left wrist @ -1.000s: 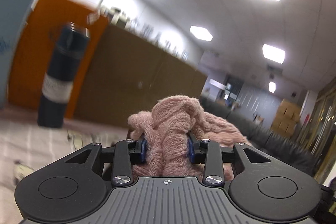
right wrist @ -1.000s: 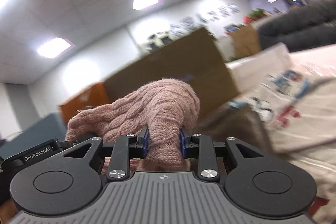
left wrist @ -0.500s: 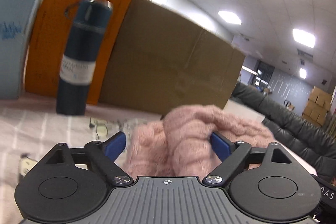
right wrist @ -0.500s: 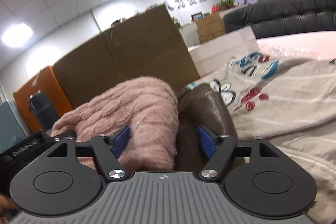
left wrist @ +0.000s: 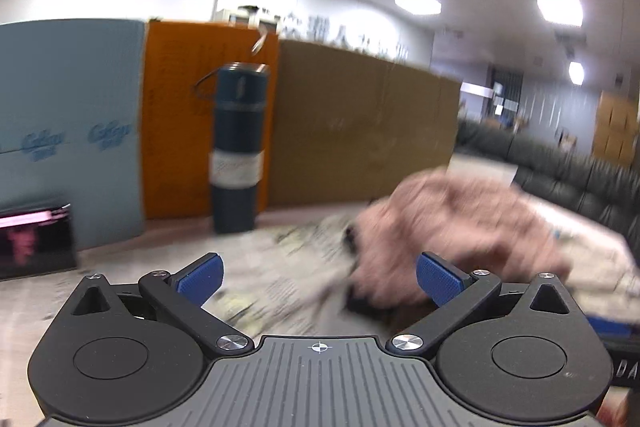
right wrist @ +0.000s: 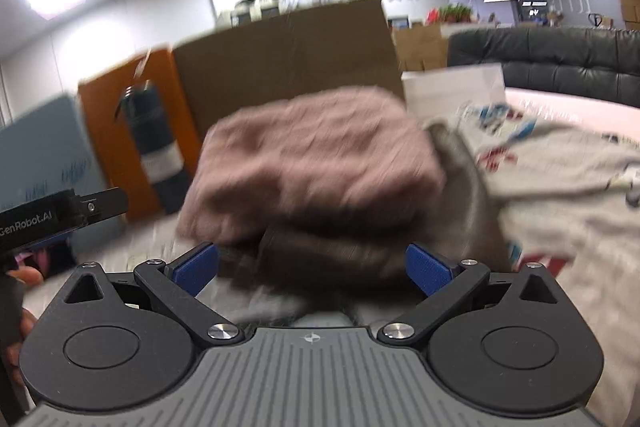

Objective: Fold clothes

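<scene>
Both tools [left wrist: 319, 277] [right wrist: 311, 269] now spread wide, empty; pink sweater [right wrist: 316, 163] released onto pile.

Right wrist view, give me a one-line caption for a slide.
Open right tongs face a pink knit sweater resting on a brown garment, printed white clothes alongside.

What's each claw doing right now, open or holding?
Left claw: open, empty; pink sweater lies ahead.
Right claw: open, empty, facing the sweater.
</scene>
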The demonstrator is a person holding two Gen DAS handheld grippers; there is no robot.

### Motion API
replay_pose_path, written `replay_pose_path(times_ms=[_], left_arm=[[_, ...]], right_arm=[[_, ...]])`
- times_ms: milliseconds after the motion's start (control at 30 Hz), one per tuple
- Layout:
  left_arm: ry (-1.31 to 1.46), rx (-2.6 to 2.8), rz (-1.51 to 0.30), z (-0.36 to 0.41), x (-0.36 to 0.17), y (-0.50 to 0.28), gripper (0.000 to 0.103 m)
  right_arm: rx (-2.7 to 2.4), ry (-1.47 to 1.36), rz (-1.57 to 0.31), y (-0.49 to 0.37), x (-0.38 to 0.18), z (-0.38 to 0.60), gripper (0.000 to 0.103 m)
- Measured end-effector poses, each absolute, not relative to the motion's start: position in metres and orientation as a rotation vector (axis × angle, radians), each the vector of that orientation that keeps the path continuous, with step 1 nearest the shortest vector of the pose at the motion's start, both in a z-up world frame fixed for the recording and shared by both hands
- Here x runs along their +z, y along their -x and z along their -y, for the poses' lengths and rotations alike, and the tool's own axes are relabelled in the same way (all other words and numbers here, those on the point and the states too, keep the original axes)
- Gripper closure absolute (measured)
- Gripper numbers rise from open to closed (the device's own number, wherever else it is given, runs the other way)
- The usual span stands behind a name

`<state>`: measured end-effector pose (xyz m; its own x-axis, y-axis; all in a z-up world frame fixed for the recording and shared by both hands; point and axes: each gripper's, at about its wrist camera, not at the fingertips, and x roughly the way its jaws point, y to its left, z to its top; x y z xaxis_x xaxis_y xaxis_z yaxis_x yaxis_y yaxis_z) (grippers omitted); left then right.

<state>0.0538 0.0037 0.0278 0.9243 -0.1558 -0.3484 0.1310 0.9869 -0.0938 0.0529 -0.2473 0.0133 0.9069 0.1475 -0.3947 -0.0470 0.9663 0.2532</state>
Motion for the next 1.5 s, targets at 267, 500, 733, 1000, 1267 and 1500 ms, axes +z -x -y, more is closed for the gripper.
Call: replay_pose_path(times_ms=[267, 500, 733, 1000, 1267, 1500], left_arm=[[-0.040, -0.143, -0.493, -0.020, -0.010, -0.057, 0.000], [-0.076, -0.183, -0.534, -0.010, -0.027, -0.073, 0.000], [-0.053, -0.208, -0.672, -0.011, -0.040, -0.091, 0.000], [-0.066, -0.206, -0.675, -0.007, -0.042, -0.090, 0.000], [-0.066, -0.208, -0.676, -0.007, -0.040, -0.089, 0.000], [-0.066, -0.209, -0.676, -0.006, -0.039, -0.087, 0.000]], right_arm=[[0.051, -0.146, -0.581, -0.066, -0.015, 0.208, 0.002], [-0.057, -0.096, -0.629, -0.090, -0.025, 0.207, 0.002], [-0.119, -0.059, -0.664, -0.099, -0.030, 0.207, 0.000], [-0.120, -0.052, -0.666, -0.098, -0.030, 0.208, 0.000], [-0.119, -0.051, -0.665, -0.098, -0.030, 0.208, 0.000], [-0.120, -0.048, -0.664, -0.099, -0.030, 0.208, 0.000]])
